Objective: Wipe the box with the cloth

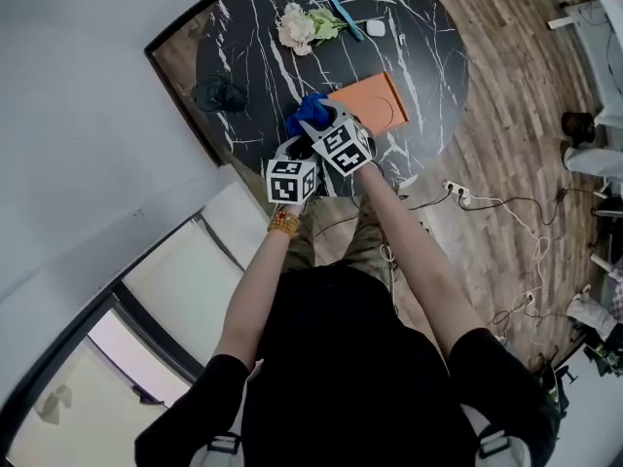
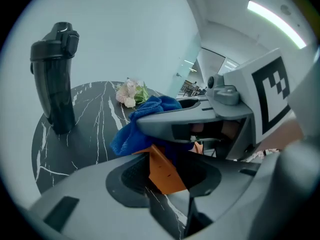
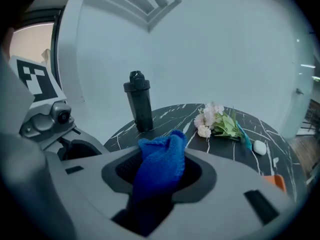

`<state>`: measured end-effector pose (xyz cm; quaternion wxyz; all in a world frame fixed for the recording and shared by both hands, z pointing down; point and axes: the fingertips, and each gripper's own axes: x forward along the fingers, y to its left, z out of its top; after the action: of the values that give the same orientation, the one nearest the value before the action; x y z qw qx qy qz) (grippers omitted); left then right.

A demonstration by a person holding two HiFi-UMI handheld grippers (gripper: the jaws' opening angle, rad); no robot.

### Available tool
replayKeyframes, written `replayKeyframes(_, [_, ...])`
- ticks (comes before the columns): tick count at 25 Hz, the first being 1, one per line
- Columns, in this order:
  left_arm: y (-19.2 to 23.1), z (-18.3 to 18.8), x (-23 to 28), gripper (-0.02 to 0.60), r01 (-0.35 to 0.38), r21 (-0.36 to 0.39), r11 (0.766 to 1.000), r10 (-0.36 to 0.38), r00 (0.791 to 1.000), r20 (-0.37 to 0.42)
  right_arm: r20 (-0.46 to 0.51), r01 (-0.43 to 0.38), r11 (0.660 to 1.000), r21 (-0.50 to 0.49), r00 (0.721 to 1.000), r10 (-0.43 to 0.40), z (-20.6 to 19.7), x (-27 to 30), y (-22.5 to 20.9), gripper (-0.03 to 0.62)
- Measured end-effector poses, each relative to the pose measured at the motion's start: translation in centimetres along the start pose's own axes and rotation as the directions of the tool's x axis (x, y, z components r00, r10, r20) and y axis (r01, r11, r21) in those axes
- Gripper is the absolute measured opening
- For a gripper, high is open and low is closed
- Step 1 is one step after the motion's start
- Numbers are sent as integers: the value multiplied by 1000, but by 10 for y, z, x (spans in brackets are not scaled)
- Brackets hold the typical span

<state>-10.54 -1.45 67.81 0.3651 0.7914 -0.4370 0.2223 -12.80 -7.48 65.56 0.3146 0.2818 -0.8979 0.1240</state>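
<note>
Box point(image 1: 375, 100) lies flat on the bench point(image 1: 409, 27), just ahead and right of both claws. Left claw point(image 2: 167, 184) stands apart, the box's near corner showing in its gap, seemingly unpinched. Right claw point(image 3: 159, 176), clamped on the bunched cloth point(image 3: 162, 156), looks nearer; its own view catches only an orange sliver.

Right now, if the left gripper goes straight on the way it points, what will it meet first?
Most likely the orange box: its corner shows directly between the left gripper's open tongs. The blue cloth, held by the right gripper, hangs just beyond it, though depth is unclear.
</note>
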Motion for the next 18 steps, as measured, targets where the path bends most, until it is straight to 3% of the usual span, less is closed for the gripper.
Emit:
replayKeyframes(4, [0, -7, 4, 179, 29, -58, 998, -31, 999, -19, -23, 2, 1000, 6, 1000, -2, -3, 1, 4, 150])
replayKeyframes(7, [2, -5, 7, 187, 15, -82, 997, -15, 1000, 1, -36, -6, 1000, 6, 999, 6, -1, 4, 3, 149])
replayKeyframes(12, [1, -6, 6, 186, 0, -71, 997, 1, 1000, 14, -35, -15, 1000, -13, 999, 14, -4, 0, -1, 149])
replayKeyframes(18, [2, -5, 5, 184, -25, -51, 998, 25, 1000, 2, -61, 54, 996, -64, 996, -58, -17, -7, -26, 146])
